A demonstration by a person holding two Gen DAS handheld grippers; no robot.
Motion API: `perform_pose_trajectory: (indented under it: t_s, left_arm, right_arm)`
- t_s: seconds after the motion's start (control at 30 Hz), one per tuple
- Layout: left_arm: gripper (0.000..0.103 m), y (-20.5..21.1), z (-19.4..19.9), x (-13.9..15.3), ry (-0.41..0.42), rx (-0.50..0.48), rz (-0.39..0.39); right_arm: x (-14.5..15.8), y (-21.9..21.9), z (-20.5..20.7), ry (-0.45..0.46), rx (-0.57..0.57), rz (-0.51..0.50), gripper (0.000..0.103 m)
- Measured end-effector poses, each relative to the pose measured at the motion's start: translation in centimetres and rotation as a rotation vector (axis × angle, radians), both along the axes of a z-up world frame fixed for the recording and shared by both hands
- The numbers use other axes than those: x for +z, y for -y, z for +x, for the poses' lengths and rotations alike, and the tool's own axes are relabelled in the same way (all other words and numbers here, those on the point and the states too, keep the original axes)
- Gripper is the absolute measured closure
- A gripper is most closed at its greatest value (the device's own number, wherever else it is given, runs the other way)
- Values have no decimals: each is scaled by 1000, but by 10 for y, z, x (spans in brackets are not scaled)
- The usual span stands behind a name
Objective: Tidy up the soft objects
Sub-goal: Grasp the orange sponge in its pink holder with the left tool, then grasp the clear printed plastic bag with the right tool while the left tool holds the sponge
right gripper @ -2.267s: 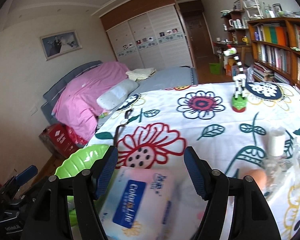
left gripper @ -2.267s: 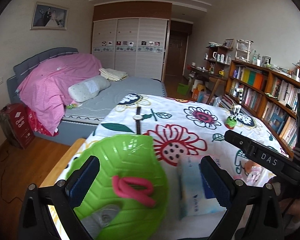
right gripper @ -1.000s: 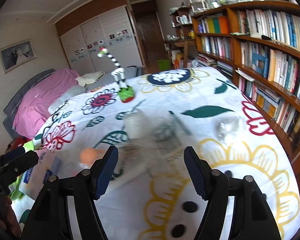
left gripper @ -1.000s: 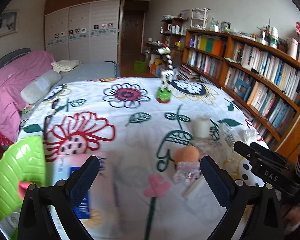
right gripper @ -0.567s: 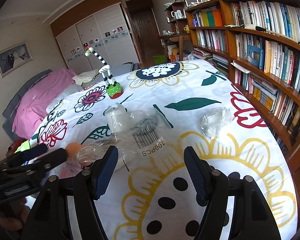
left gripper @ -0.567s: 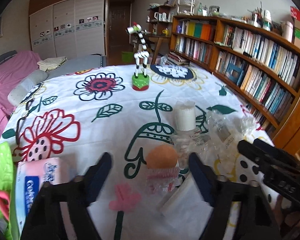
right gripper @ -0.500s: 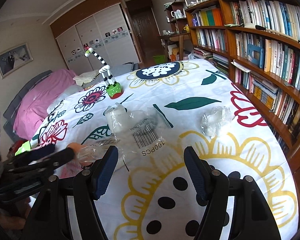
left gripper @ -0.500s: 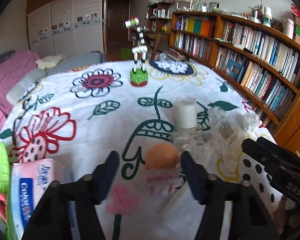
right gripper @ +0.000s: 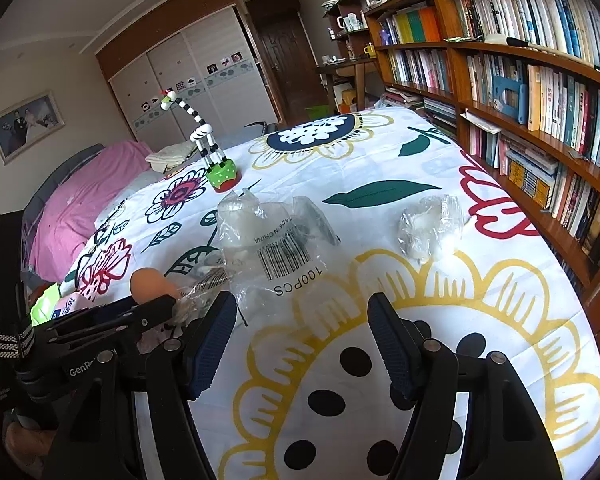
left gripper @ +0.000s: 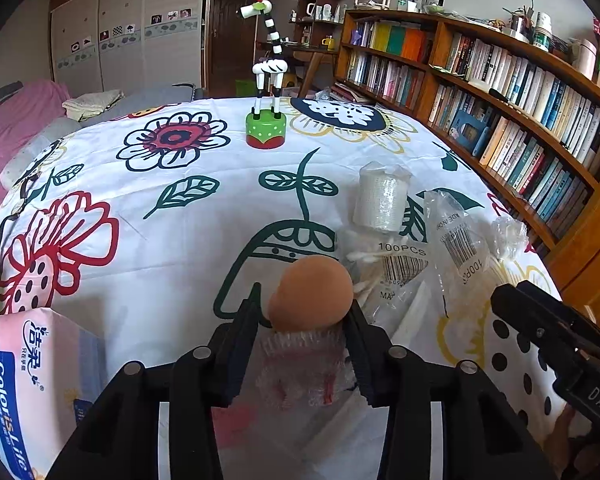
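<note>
Sponge (left gripper: 312, 294), soft and light in its crinkly wrapper, sits between the left gripper (left gripper: 302, 340)'s closing jaws, seemingly touched at its sides, while in the right view the right gripper (right gripper: 302, 338) hangs open near the sponge (right gripper: 152, 280).

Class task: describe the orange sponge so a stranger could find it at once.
On the flowered cloth, look at the near edge, left of the clear bags. The sponge sits between the closing fingers of the left gripper, in a frilly wrapper. It is the only smooth, orange, egg-shaped thing there.
</note>
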State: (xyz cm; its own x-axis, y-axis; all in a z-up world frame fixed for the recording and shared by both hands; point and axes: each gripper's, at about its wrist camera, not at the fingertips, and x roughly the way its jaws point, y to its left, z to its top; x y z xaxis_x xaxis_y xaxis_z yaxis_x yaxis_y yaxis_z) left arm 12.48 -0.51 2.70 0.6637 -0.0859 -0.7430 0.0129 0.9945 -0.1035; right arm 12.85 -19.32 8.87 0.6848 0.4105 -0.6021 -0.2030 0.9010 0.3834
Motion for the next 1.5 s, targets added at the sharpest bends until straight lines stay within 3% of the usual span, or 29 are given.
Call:
perform_pose_trajectory:
  t_s: [0.37,0.47,0.8,0.93,1.27,1.3,1.33,1.43,1.5]
  left_arm:
    - [56,-3,4,5,14,4,-41]
    - [65,-3,3,6,22,-1,-44]
    - [65,-15,-15,24,93,29,-96]
    - [65,-19,-20,32,109,33,-108]
    - [65,-20,-29,41,123,10,-120]
    - [65,-21,-28,41,123,11,-122]
    - [65,-20,-29,41,122,11,-120]
    - [65,-21,-31,43,122,10,-125]
    - [65,-21,-33,44,125,10,-125]
  right_arm:
    - [0,-5,-2,1,11,-7,34]
    - [0,-6,-2,-1,18,-13,34]
    - [2,-6,8,-12,20,-36,34]
    - [-2,-11,26,-57,57,-51,20]
    - [-13,-33,52,-84,131,-131,18]
    - [-13,-33,51,-78,133,-136,22]
    - [-13,-33,50,-73,137,-132,39]
    - [-13,-34,49,-80,150,-132,72]
    - [-12,-33,46,-76,149,-134,82]
